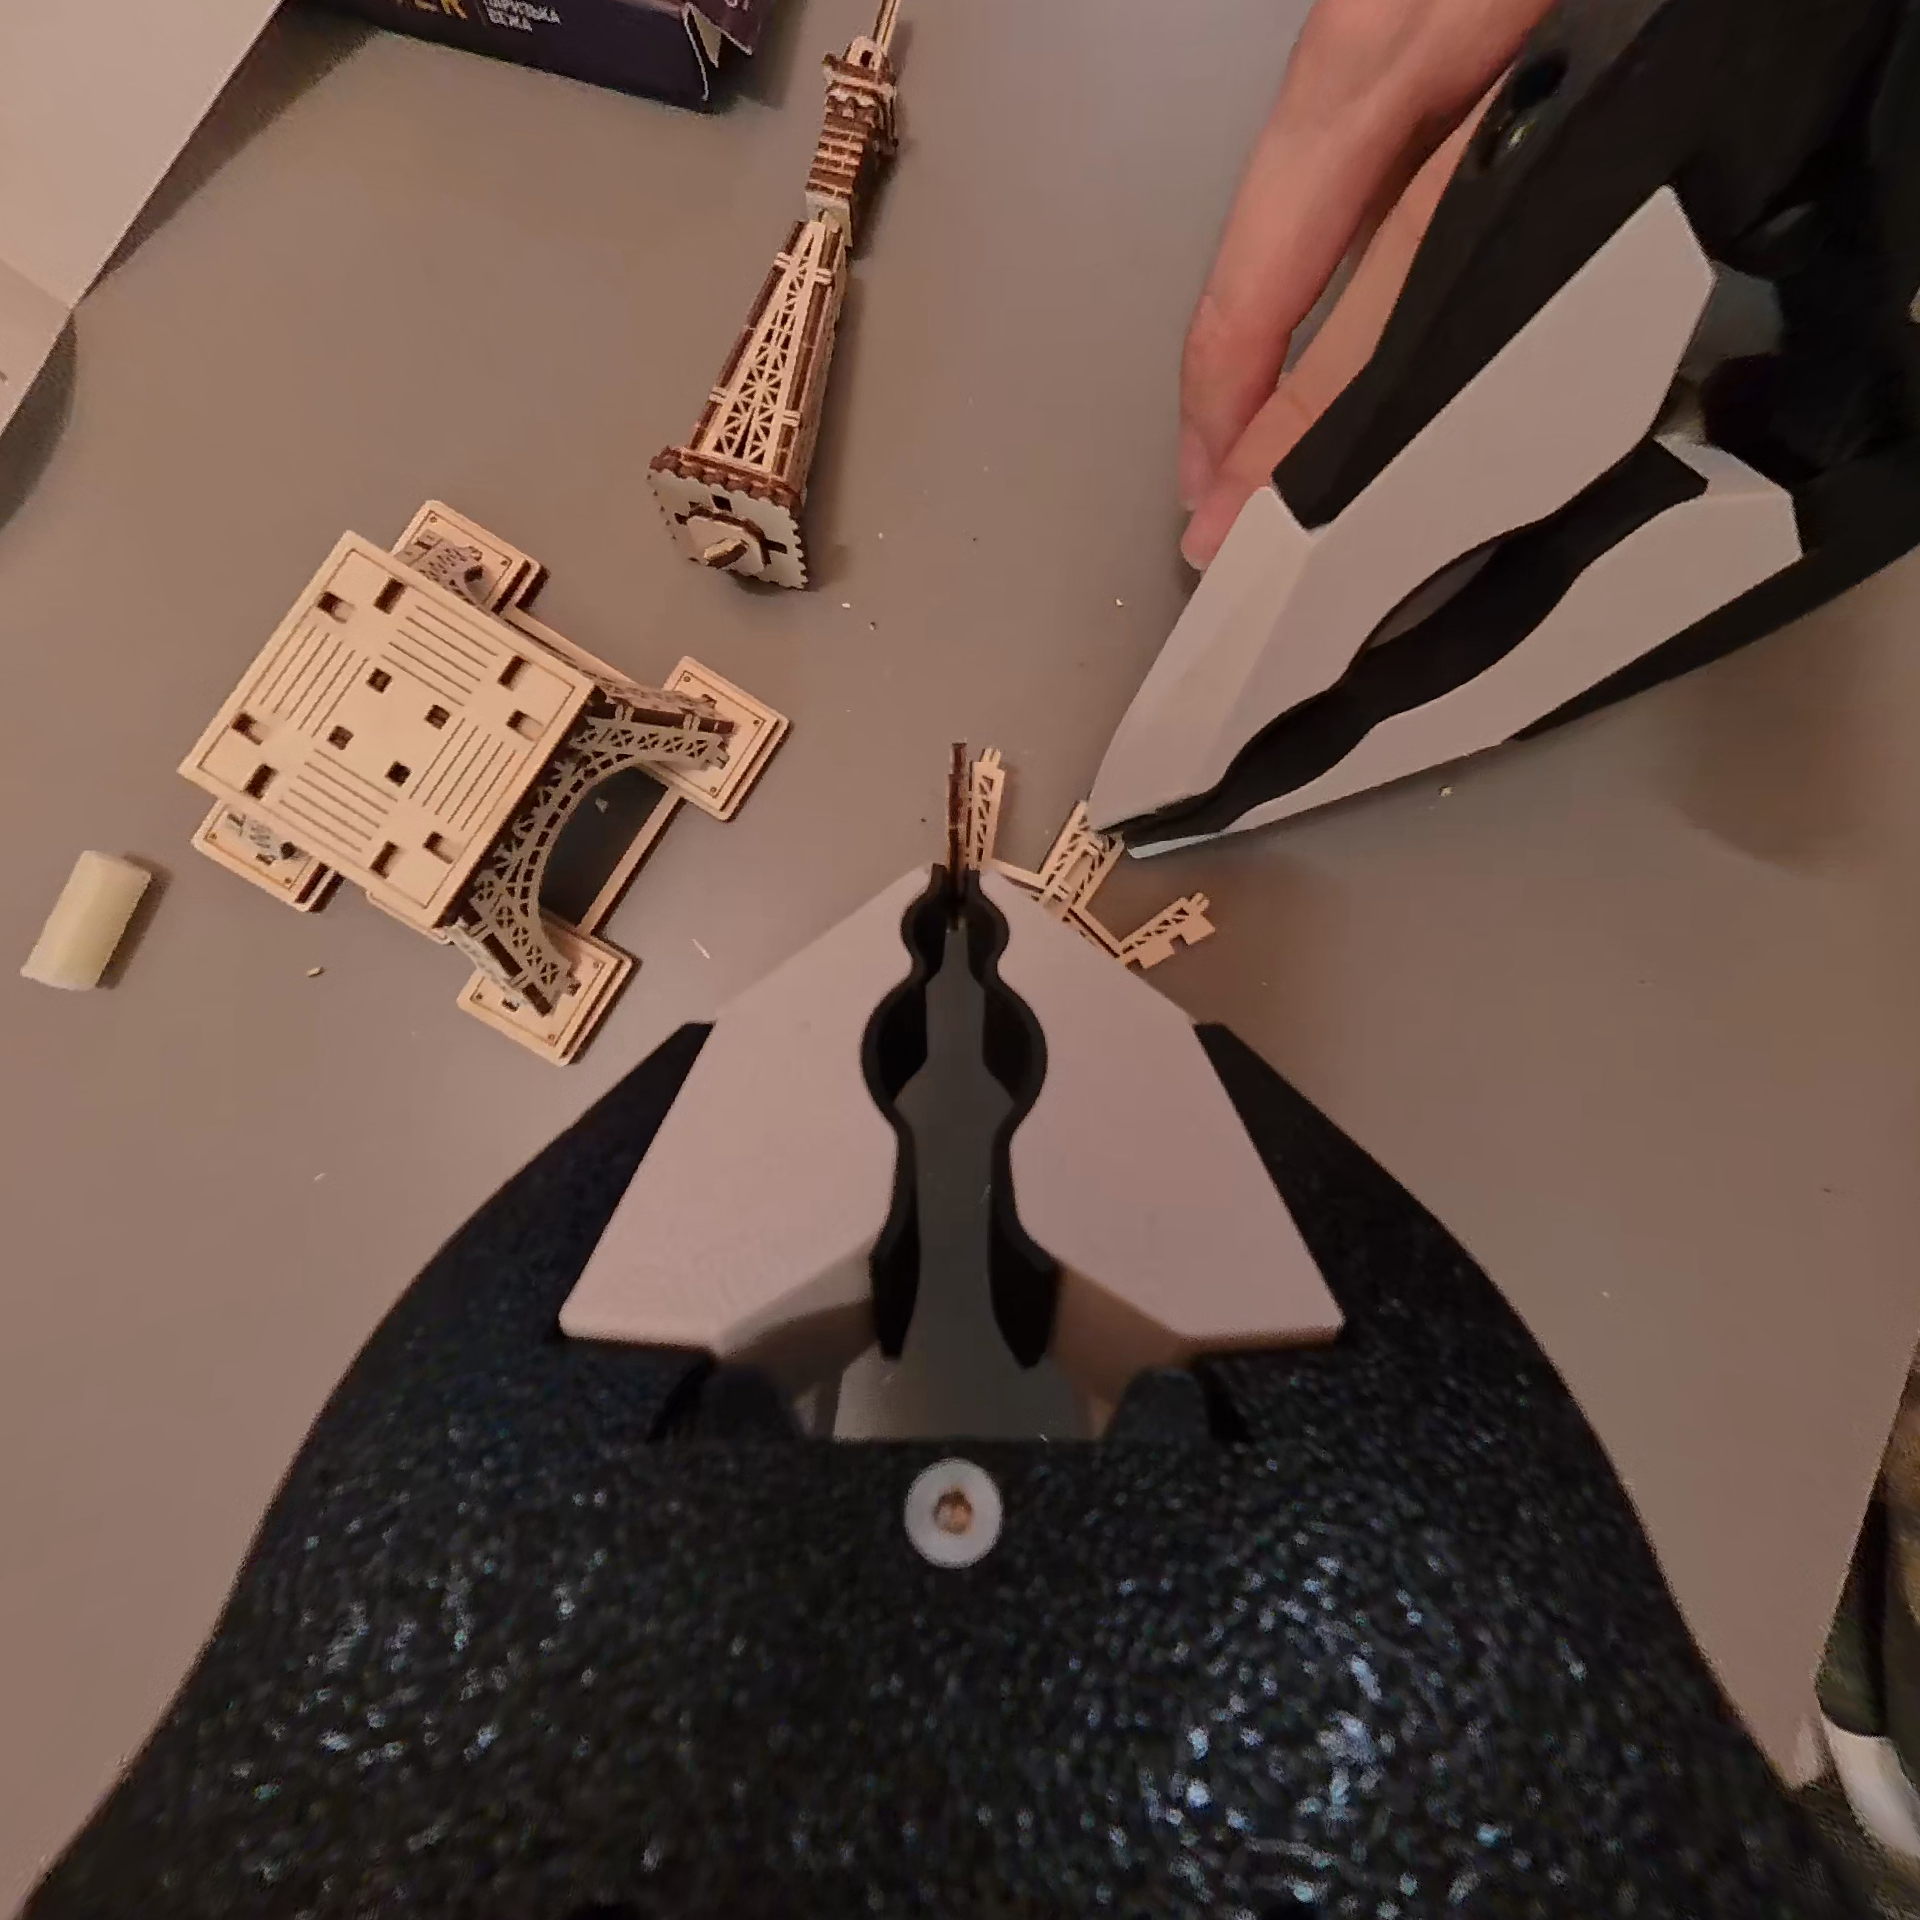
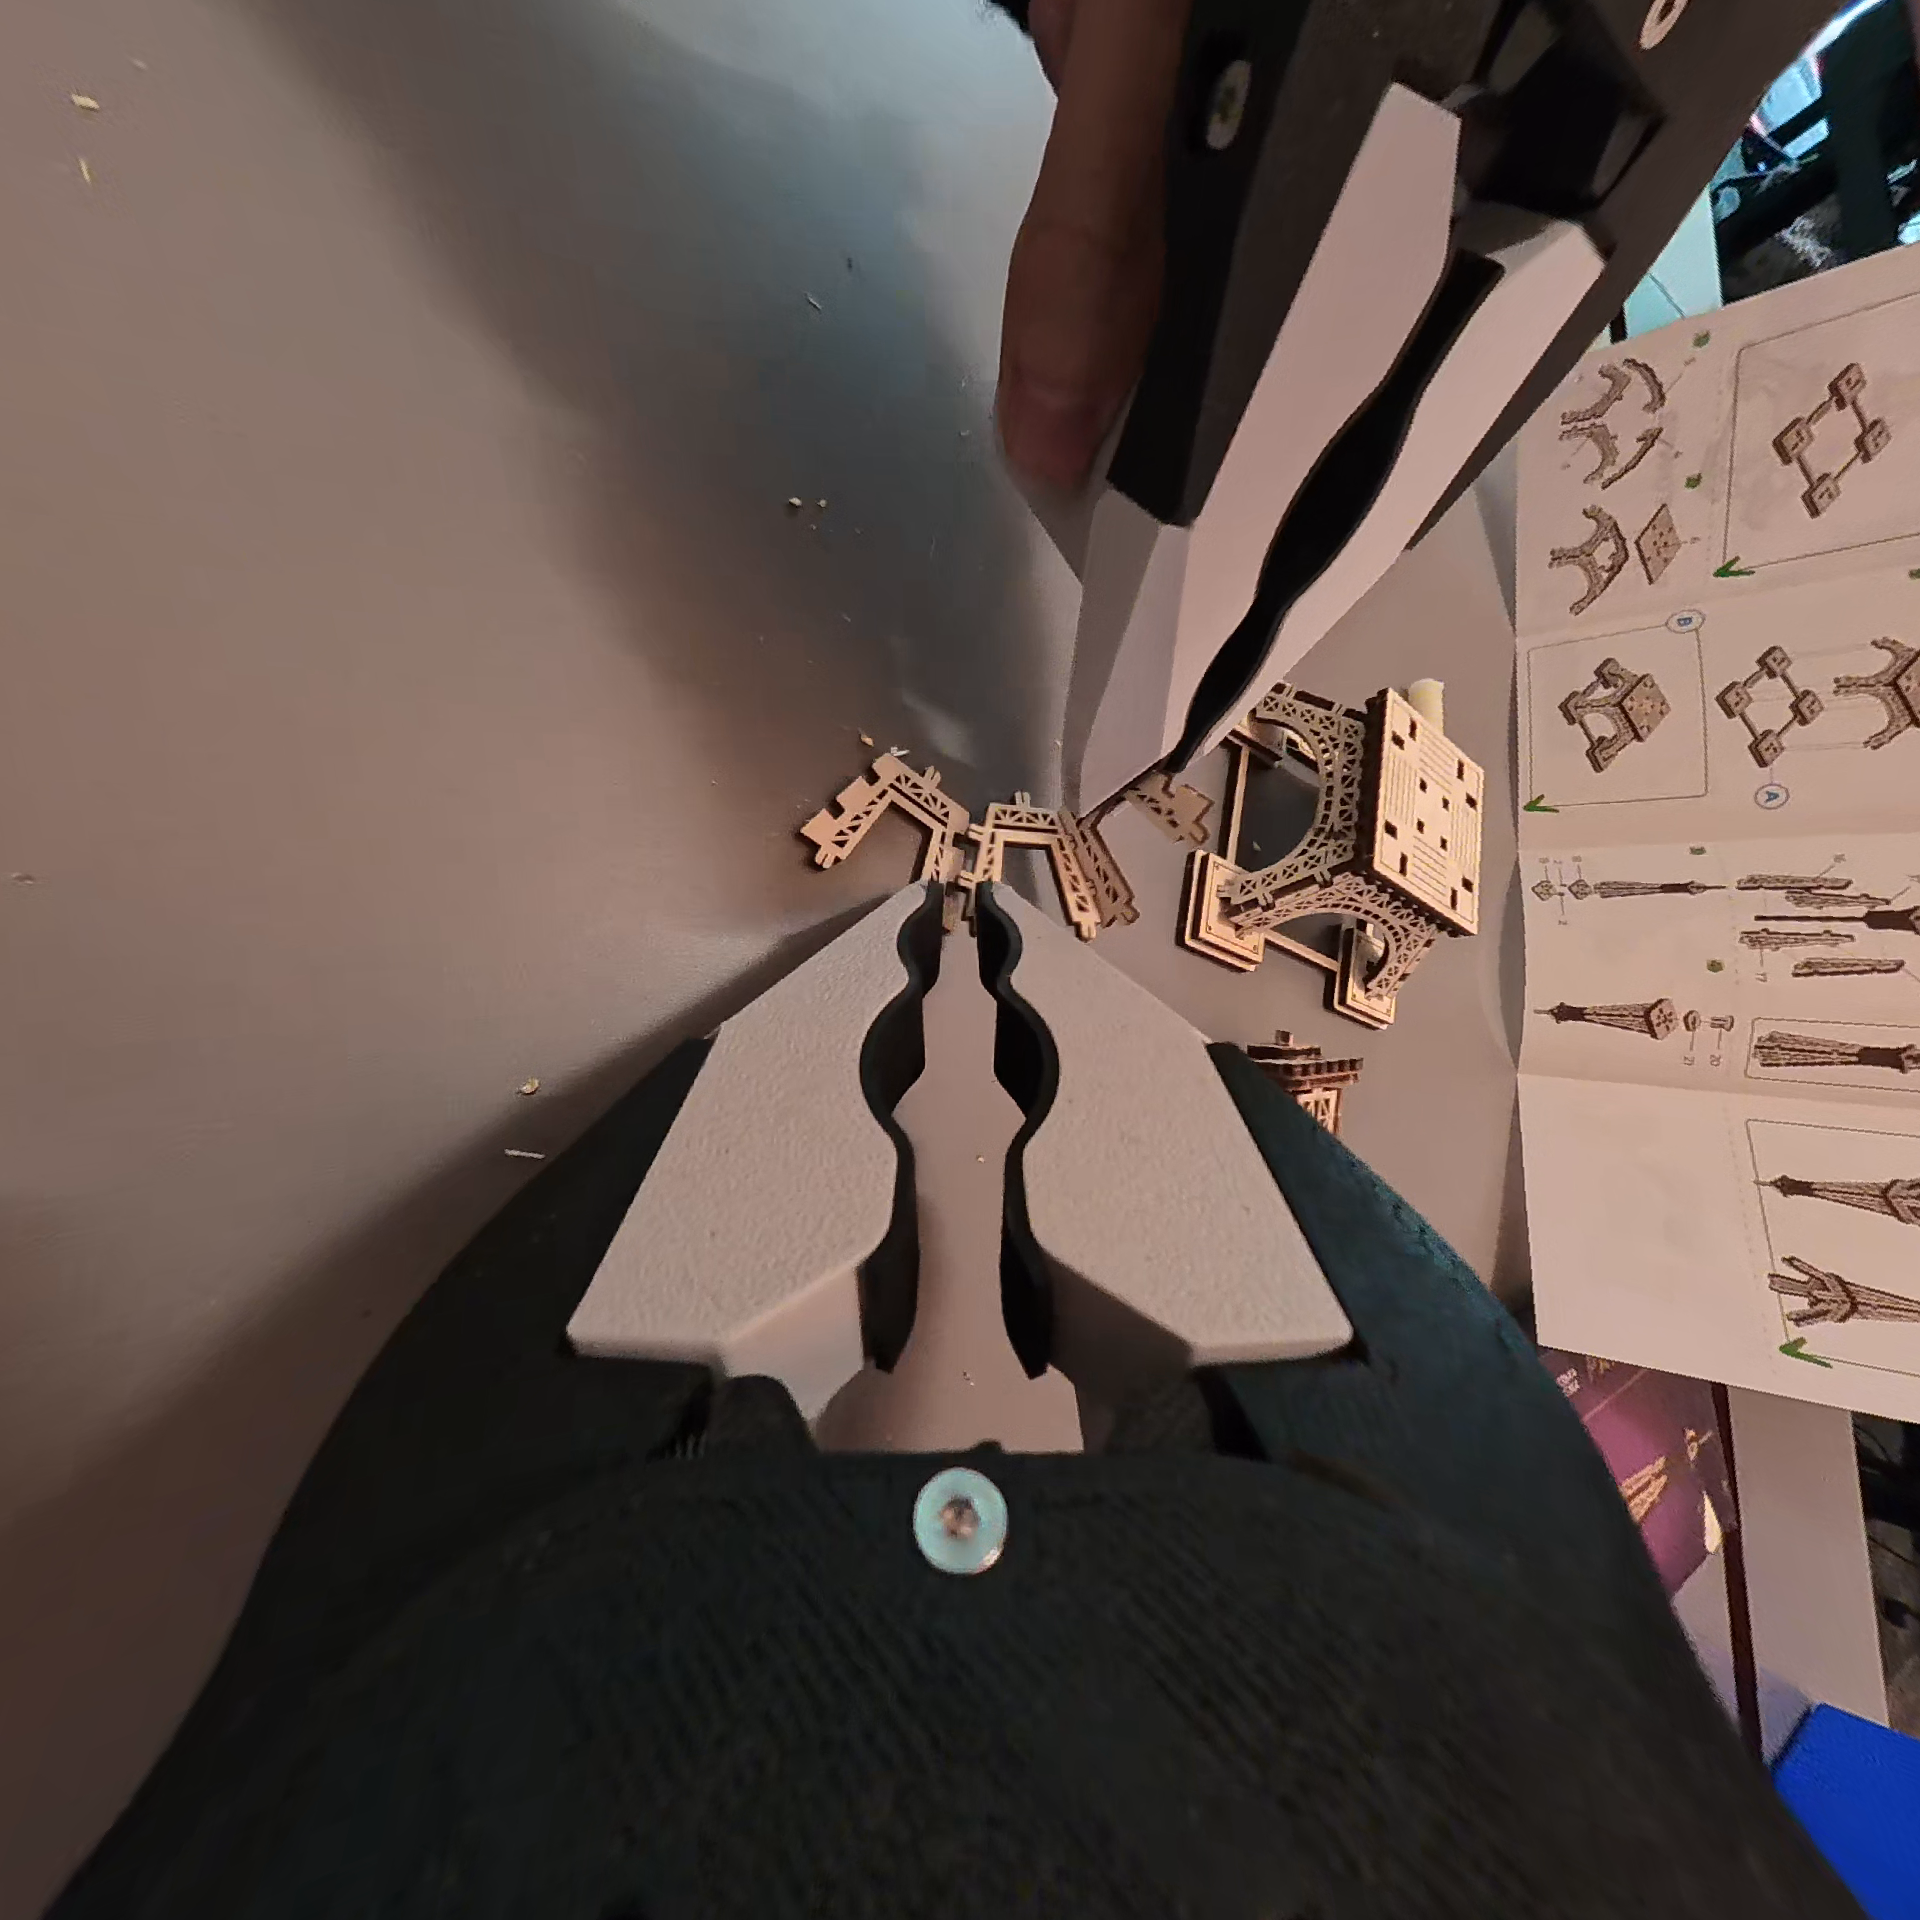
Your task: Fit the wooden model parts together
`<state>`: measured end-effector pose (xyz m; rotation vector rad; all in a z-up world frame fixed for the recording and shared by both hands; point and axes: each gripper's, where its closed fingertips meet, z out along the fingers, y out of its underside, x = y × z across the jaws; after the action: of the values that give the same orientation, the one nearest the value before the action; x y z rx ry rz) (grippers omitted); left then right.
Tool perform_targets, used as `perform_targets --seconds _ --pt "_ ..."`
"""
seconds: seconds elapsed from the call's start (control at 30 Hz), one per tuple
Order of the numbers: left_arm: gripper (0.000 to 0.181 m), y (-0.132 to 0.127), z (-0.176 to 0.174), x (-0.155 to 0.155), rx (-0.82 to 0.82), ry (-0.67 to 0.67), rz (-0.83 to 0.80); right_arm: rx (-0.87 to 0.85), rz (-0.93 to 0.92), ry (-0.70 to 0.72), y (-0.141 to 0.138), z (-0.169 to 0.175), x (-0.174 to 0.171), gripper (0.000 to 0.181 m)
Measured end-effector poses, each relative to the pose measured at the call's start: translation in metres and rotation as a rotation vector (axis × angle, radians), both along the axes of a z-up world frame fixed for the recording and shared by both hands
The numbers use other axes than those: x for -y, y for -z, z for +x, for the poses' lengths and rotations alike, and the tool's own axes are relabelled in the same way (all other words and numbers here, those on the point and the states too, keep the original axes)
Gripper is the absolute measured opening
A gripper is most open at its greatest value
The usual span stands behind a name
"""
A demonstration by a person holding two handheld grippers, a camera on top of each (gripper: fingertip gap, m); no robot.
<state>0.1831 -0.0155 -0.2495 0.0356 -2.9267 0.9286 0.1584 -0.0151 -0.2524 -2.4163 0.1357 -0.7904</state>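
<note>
Several small wooden lattice arch parts (image 1: 1081, 868) lie clustered on the grey table (image 1: 1455, 1039). My left gripper (image 1: 954, 883) is shut on one thin upright lattice part (image 1: 971, 800). My right gripper (image 1: 1117, 831) comes in from the upper right and is shut on the neighbouring lattice part. In the right wrist view my right gripper (image 2: 961, 904) pinches the middle arch part (image 2: 1013, 831), and the left gripper (image 2: 1132, 784) grips the end part (image 2: 1174, 805) from above. One more arch part (image 2: 883, 810) sticks out to the left.
The built tower base (image 1: 416, 748) lies on its side to the left, the tower spire (image 1: 790, 343) behind it, and a pale cylinder (image 1: 83, 920) at far left. An instruction sheet (image 2: 1714, 831) and a dark box (image 1: 582, 42) lie at the table's edges. A hand (image 1: 1299, 260) holds the right gripper. The pale cylinder (image 1: 83, 920) sits 15 cm or so from the ends of my left fingers.
</note>
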Motion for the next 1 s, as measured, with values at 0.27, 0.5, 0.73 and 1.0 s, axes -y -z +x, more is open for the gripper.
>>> perform_targets --seconds 0.27,0.5,0.73,1.0 --pt "0.000 0.0025 -0.0017 0.0009 0.024 -0.032 0.025 0.000 -0.042 -0.017 0.0048 -0.0002 0.0001 0.000" --pt "0.001 0.0017 0.0012 -0.0025 0.043 -0.060 0.031 0.007 -0.061 -0.024 0.0046 0.0012 0.0002 0.000" --pt "0.000 -0.0006 0.0040 -0.0019 0.024 -0.118 -0.003 0.014 -0.082 -0.032 0.0029 0.0040 0.0007 0.000" --pt "0.001 0.0033 0.0011 -0.0031 -0.003 -0.158 -0.029 0.020 -0.103 -0.038 0.0039 0.0046 0.0010 0.000"
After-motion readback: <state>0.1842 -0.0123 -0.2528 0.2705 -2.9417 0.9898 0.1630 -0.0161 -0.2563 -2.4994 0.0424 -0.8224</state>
